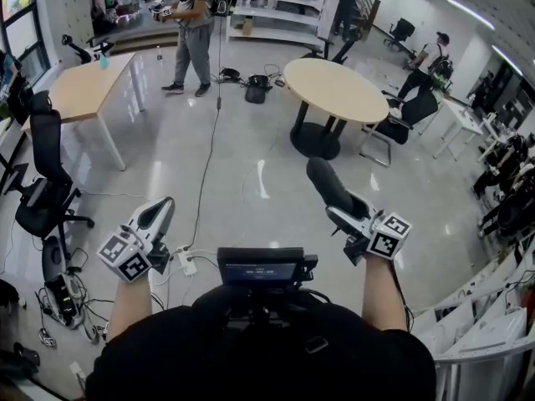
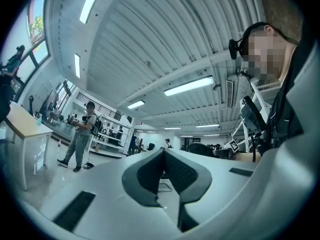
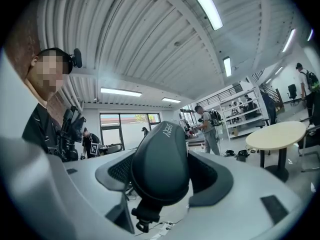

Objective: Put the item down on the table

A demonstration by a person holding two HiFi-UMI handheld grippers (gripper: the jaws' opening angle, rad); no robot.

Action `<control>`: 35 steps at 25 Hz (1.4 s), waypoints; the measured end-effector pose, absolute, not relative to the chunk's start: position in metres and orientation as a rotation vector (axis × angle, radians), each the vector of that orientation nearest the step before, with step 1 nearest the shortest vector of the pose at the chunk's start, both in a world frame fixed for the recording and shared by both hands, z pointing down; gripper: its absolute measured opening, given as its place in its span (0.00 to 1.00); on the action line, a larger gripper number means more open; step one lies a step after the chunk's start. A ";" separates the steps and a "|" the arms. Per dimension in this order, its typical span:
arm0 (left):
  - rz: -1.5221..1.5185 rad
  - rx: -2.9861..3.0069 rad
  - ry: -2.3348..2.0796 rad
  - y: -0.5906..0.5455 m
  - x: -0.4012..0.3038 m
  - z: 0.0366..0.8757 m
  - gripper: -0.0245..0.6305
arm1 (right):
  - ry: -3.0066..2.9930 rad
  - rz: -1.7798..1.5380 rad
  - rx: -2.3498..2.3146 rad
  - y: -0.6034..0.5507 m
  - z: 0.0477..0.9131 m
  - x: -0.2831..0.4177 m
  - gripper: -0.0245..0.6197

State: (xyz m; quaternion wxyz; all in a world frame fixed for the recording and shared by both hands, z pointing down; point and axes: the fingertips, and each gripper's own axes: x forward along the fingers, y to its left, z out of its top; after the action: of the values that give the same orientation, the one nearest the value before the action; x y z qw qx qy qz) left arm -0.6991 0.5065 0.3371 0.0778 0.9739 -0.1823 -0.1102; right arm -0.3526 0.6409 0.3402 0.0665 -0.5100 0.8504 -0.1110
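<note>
Beyond the gripped black item point(image 1: 330, 186) stands a round table point(image 1: 334, 86).

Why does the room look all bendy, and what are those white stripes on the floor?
Head view: the wide lens bows the room's edges, and ceiling lights glare as white streaks on the shiny floor. Left gripper view: the ceiling lamp curves, and the picture's corners are dark and rounded. Right gripper view: the black item looks huge, being so near the lens.
</note>
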 end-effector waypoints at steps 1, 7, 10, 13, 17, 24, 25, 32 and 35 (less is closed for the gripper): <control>-0.331 2.915 -0.546 0.506 -0.700 0.338 0.04 | 2.565 -0.335 -1.539 0.640 0.340 -0.353 0.54; -0.340 2.910 -0.546 0.501 -0.704 0.336 0.04 | 2.578 -0.334 -1.535 0.635 0.336 -0.358 0.54; -0.351 2.907 -0.548 0.499 -0.706 0.336 0.04 | 2.580 -0.327 -1.532 0.633 0.333 -0.359 0.54; -0.356 2.901 -0.556 0.497 -0.710 0.338 0.04 | 2.585 -0.328 -1.534 0.630 0.332 -0.361 0.54; -0.351 2.891 -0.563 0.493 -0.711 0.339 0.04 | 2.588 -0.338 -1.527 0.624 0.331 -0.361 0.54; -0.329 2.884 -0.567 0.489 -0.704 0.344 0.04 | 2.586 -0.352 -1.519 0.621 0.340 -0.354 0.54; -0.324 2.884 -0.566 0.487 -0.701 0.346 0.04 | 2.584 -0.354 -1.519 0.620 0.342 -0.351 0.54; -0.278 2.899 -0.558 0.482 -0.641 0.346 0.04 | 2.542 -0.359 -1.504 0.620 0.355 -0.291 0.54; -0.276 2.913 -0.542 0.485 -0.596 0.340 0.04 | 2.532 -0.360 -1.505 0.621 0.356 -0.248 0.54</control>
State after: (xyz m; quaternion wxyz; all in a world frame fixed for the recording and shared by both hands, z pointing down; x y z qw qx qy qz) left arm -0.5964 0.4852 0.3397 0.0827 0.9755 -0.1816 -0.0926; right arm -0.2483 0.6211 0.3563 0.0870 -0.5054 0.8499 -0.1210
